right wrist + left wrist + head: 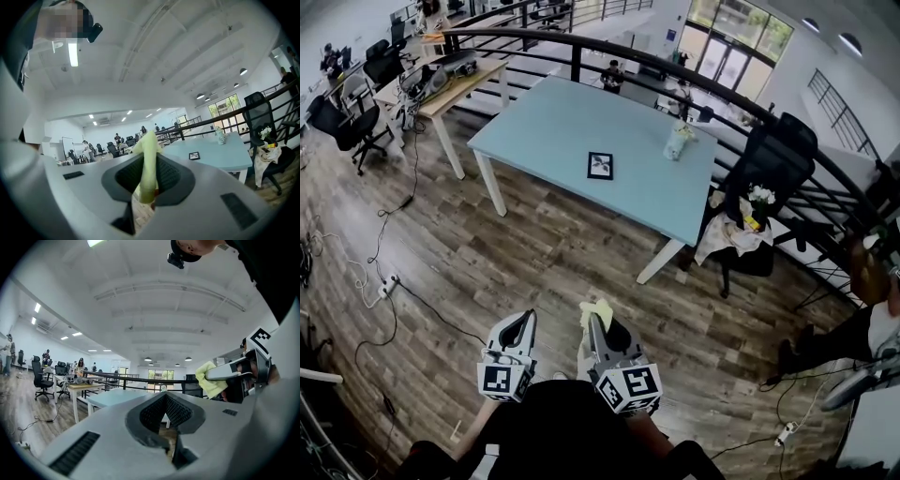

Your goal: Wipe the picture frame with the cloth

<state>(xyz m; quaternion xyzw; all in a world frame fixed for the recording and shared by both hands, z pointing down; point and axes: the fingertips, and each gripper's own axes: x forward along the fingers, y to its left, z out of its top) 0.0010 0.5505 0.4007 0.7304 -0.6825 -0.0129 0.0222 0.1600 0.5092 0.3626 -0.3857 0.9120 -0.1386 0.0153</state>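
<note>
My right claw pinches the cloth; the frame is far ahead.
The frame lies flat on the table, well ahead and almost straight beyond my right claw, nearer it than my left claw, which is closed on nothing.

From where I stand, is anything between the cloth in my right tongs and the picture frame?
Nothing visible. Only open floor separates the cloth in the right tongs from the table; the picture frame lies flat there, uncovered.
</note>
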